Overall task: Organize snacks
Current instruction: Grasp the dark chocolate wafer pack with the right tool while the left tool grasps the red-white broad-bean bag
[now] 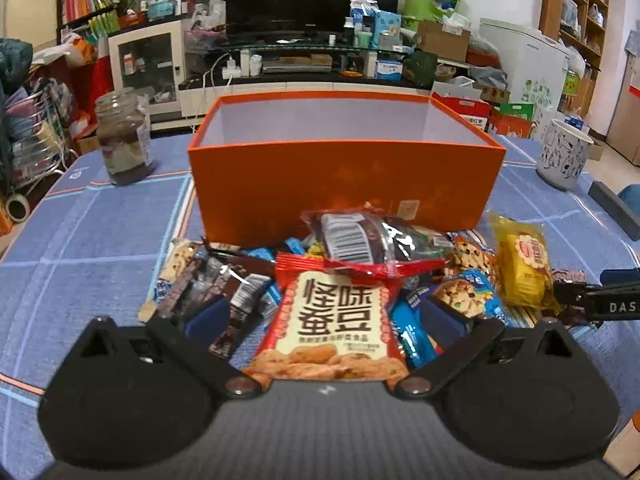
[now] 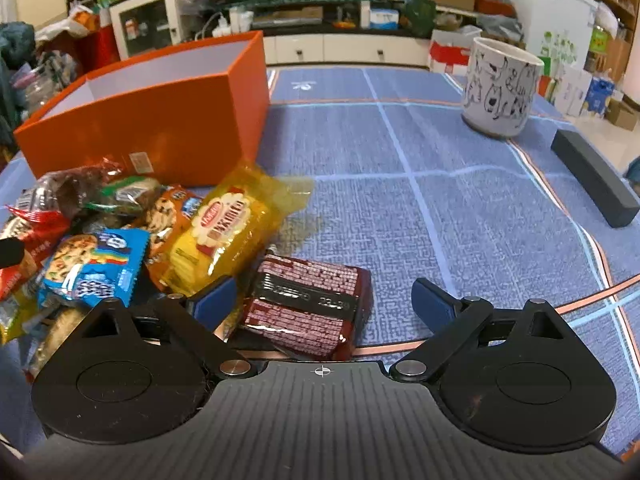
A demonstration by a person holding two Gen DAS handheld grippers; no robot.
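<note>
An open orange box stands on the blue tablecloth, and the part of its inside that I can see is bare. A pile of snack packets lies against its near wall. My left gripper hangs open over the pile. A red broad-bean bag lies between its blue pads, which do not touch it. My right gripper is open at the pile's right end. A dark red packet lies between its fingers without being pinched. A yellow packet rests just beyond its left finger.
A white mug with black drawings stands at the right. A black bar lies near the table's right edge. A glass jar stands left of the box. Bare tablecloth stretches right of the pile.
</note>
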